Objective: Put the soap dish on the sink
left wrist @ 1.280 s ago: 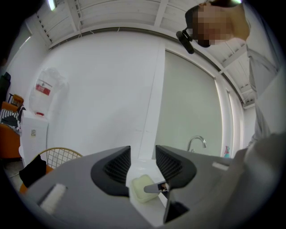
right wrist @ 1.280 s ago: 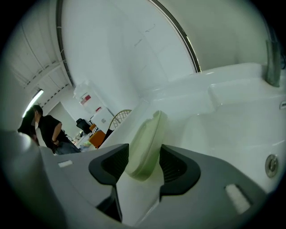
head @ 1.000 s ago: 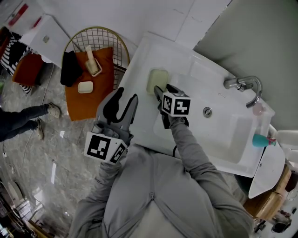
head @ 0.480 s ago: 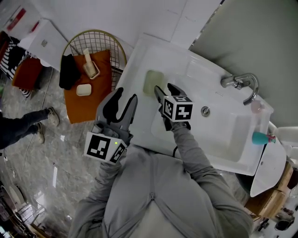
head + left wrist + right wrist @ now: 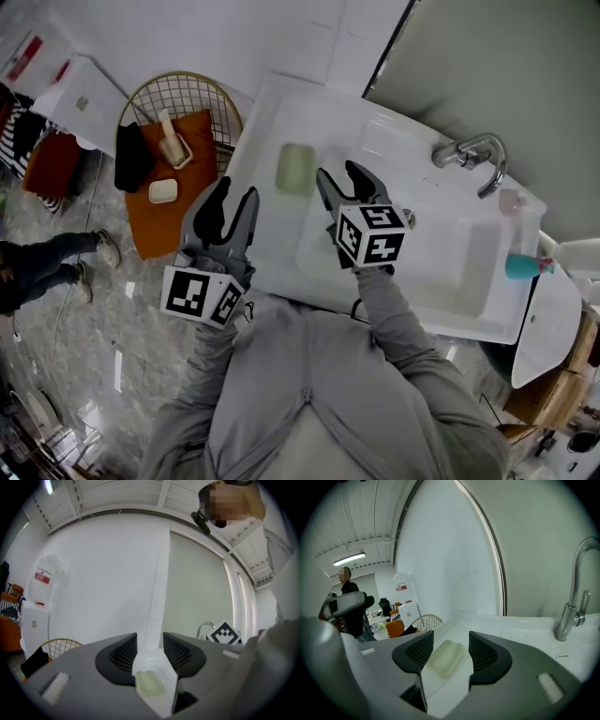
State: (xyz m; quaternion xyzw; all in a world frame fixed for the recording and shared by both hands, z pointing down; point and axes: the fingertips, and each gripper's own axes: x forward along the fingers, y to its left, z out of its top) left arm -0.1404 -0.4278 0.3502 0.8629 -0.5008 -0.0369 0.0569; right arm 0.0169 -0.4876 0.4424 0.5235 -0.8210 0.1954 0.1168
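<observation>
Lying flat on the left deck of the sink [image 5: 328, 112], the pale green soap dish [image 5: 296, 169] touches neither gripper; the right gripper [image 5: 343, 178] hovers just beside it, jaws spread and empty, the dish showing beyond them; the left gripper [image 5: 232, 199], likewise spread and empty, hangs at the sink's front edge; the red wall label [image 5: 42, 577] is too small to read; the head view alone shows a teal bottle [image 5: 523, 266].

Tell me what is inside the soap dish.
Nothing shows inside the soap dish: only its pale green floor, no soap. It lies on the ledge of the sink, which hides its underside.
</observation>
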